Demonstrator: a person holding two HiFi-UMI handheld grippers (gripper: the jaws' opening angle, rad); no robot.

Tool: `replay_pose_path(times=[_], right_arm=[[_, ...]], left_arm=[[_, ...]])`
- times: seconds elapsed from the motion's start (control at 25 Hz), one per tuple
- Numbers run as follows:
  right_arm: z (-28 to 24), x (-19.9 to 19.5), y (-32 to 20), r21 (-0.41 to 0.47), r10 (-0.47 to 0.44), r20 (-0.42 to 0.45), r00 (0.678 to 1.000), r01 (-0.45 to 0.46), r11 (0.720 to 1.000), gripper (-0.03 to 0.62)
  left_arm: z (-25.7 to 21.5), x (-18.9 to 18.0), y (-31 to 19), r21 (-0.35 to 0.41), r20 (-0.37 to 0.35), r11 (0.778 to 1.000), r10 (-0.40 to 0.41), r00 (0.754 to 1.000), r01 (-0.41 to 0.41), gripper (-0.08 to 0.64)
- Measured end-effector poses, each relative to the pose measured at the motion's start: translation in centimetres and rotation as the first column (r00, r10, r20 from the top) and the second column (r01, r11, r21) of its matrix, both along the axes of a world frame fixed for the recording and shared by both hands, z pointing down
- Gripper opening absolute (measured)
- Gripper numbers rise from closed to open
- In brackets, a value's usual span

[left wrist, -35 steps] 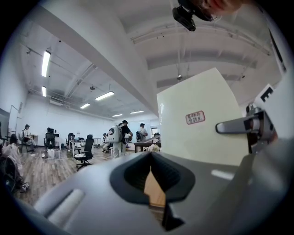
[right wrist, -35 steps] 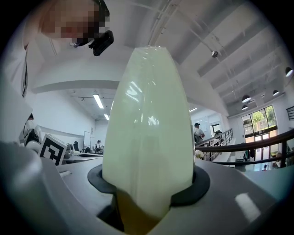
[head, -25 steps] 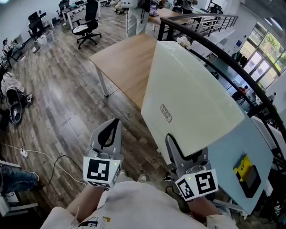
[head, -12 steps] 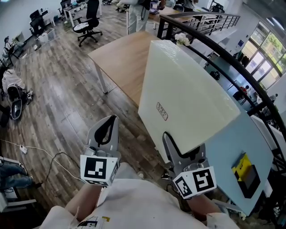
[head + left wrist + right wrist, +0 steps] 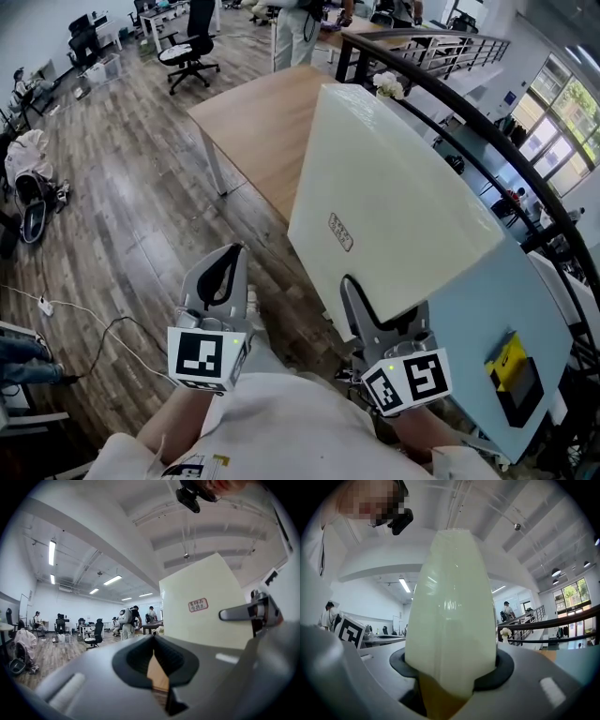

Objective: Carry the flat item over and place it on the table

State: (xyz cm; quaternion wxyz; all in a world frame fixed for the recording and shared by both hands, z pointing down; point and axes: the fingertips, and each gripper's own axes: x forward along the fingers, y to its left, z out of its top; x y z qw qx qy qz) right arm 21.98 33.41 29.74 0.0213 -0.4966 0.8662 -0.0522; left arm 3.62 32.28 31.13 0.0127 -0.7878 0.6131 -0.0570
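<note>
Flat item (image 5: 394, 216) is still being carried toward wooden table (image 5: 262, 131), barely shifted | near edge being clamped by right gripper (image 5: 361, 305) | left gripper (image 5: 228, 267) being kept closed, empty | placement pending

Wooden table (image 5: 258, 127) dead ahead, and its near left half is bare wood, open to come in over. The white flat box (image 5: 384, 206), clamped at its lower edge in the right tool (image 5: 361, 305), looms over the table's right side and hides it. A black railing (image 5: 469, 122) hems in the right. There's a flower vase (image 5: 386, 86) just beside the box's top corner. A person (image 5: 298, 28) and an office chair (image 5: 192, 47) stand beyond the table. Open floor (image 5: 141, 216) on the left, with a cable (image 5: 112, 333) trailing across it.
</note>
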Motion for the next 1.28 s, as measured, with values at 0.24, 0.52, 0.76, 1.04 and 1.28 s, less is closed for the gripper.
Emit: replay_pose_path(times=[0.24, 0.52, 0.76, 1.04, 1.28], right_arm=[[1.7, -2.1, -3.2, -0.005, -0.027, -0.014, 1.000, 0.027, 1.000, 0.288], [2.2, -6.4, -9.5, -0.008, -0.055, -0.033, 0.998, 0.055, 0.998, 0.288], [1.4, -9.7, -16.9, -0.019, -0.046, -0.031, 0.998, 0.046, 0.999, 0.288], [-0.3, -14.0, -26.3, -0.034, -0.020, -0.024, 1.000, 0.019, 0.999, 0.287], [-1.9, -18.6, -33.9, -0.023, -0.007, -0.033, 0.999, 0.006, 1.000, 0.287]], left_arm=[[1.4, -1.9, -3.2, -0.005, -0.016, 1.000, -0.019, 1.000, 0.018, 0.002], [1.4, -5.2, -9.9, 0.035, -0.026, 0.999, -0.017, 1.000, 0.018, 0.002], [0.7, -8.9, -17.4, 0.032, -0.016, 0.999, -0.014, 1.000, 0.015, 0.002], [-0.9, -13.3, -26.7, 0.002, -0.011, 1.000, 0.010, 1.000, -0.010, 0.002], [-2.1, -18.1, -34.3, 0.011, -0.005, 1.000, 0.021, 1.000, -0.021, 0.002]])
